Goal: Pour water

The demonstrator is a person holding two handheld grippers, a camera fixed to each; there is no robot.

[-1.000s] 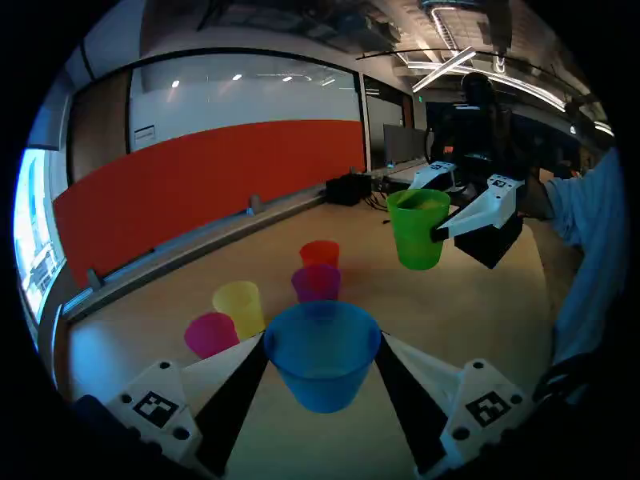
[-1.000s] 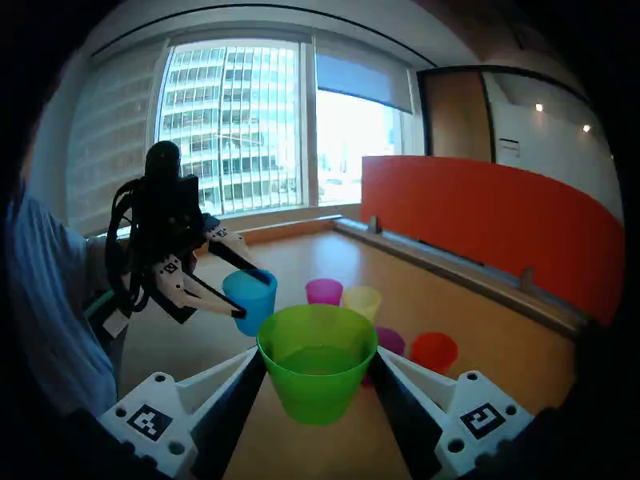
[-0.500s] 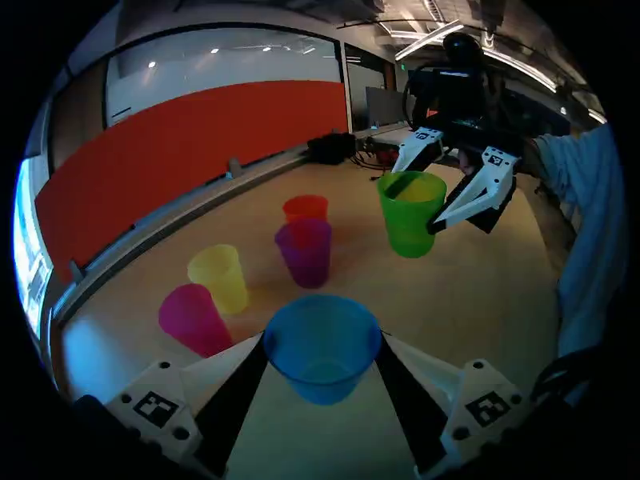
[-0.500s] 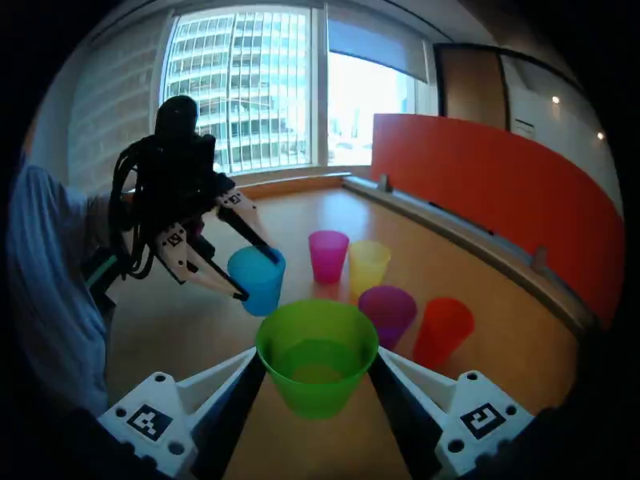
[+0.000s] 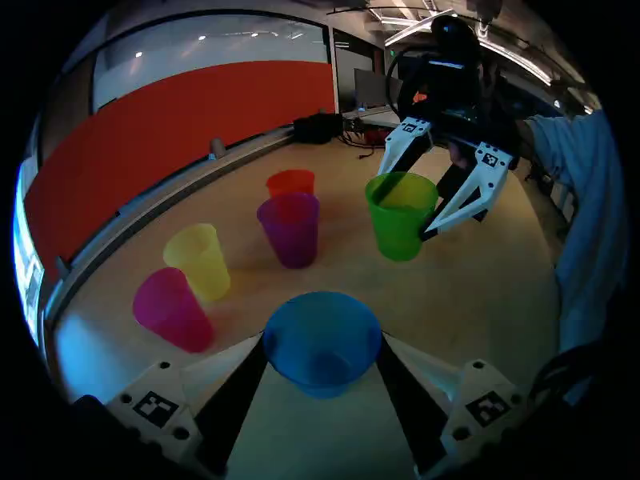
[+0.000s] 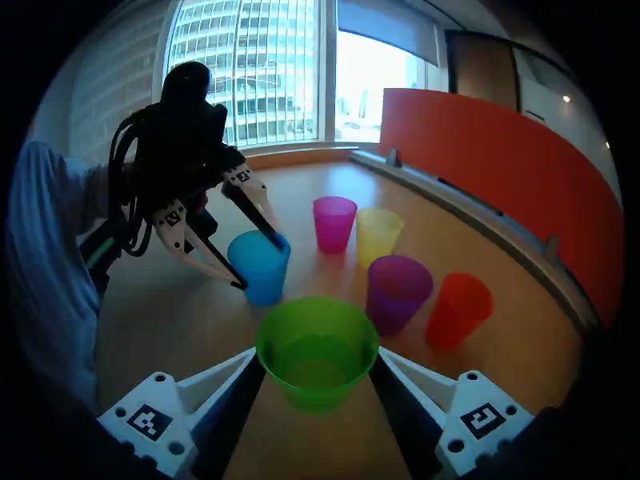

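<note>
Orange wall panel (image 5: 160, 120): upper left of the left gripper view, along the far edge of the pale wooden table (image 5: 480, 296).
Pink plastic cup (image 5: 170, 310): far left on the table, upright, mouth up.
Yellow plastic cup (image 5: 198, 260): upright, just beside the pink plastic cup and behind it; contact cannot be told.
Left gripper (image 5: 322, 346): bottom centre, white fingers (image 5: 232, 384) with black inner faces and square markers; closed in narrow, one finger pressing each side of a cup.
Translucent blue plastic cup (image 5: 322, 356): clamped between those fingers, upright, rim level; resting or lifted cannot be told. Contents unclear.
Purple plastic cup (image 5: 290, 230): upright past the blue plastic cup, near mid-table.
Orange plastic cup (image 5: 290, 182): directly behind the purple plastic cup, partly hidden by it.
Translucent green plastic cup (image 5: 400, 216): right of the purple plastic cup, well apart from the blue plastic cup, upright. In the right gripper view, bottom centre between that gripper's own fingers; water level not clear enough to tell.
Right gripper (image 5: 400, 210): reaching in from upper right, both white fingers closed against the green plastic cup's sides.
Light blue sleeve (image 5: 588, 224): far right edge, behind the right gripper.
</note>
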